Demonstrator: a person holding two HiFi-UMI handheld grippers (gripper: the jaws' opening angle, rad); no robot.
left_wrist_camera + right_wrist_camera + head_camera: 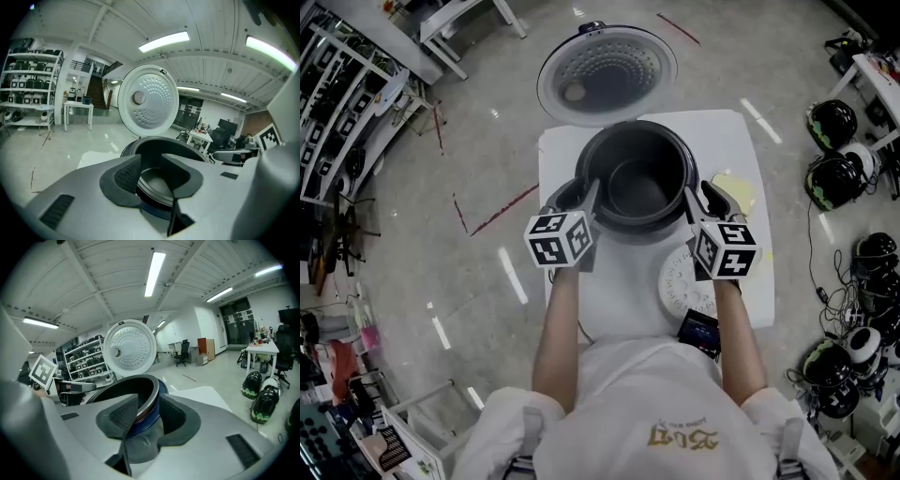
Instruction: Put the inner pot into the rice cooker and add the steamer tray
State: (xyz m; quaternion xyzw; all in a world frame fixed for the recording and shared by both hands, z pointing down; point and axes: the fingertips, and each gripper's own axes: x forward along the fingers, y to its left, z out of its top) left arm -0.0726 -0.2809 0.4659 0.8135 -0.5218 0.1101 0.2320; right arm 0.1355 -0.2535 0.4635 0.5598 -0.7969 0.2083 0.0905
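Inner pot (639, 186) sat down inside the rice cooker (592, 155), mid-desk (565, 150). The lid (607, 73) was thrown back at 12 o'clock, so the mouth was free.

Left claw (584, 195) stood at the cooker's 9 o'clock and right claw (705, 199) at 3 o'clock. We judged that this opposite-sided hold would keep a pot level.

Each claw straddled the rim with jaws apart. We saw no pad pressing, so we read neither as gripping.

Steamer tray (680, 281) lay flat at 5 o'clock, just under the right claw and handy for the next pick.

Pot step looked done; tray not yet added.
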